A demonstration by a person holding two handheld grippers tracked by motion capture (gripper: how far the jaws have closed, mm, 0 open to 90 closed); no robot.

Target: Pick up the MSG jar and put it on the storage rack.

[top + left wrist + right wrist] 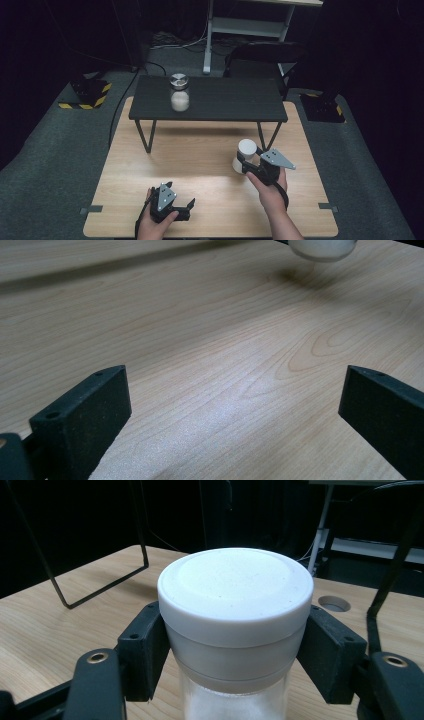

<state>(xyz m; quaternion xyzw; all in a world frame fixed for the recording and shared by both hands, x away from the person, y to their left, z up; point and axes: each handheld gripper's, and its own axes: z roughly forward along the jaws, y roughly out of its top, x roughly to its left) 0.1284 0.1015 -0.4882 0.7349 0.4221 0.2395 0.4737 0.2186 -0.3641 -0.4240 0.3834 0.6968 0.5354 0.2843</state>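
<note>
White-lidded jar (235, 625) clamped; high view: metal-lidded jar (179, 93).

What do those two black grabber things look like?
Each is a chunky black tool with two flat black jaws. The left gripper and right gripper both carry a grey three-cornered plate on top, and a black cable trails from each. The person's forearms are bare.

silver-lidded jar (179, 92) on black shelf (235, 100)
</note>
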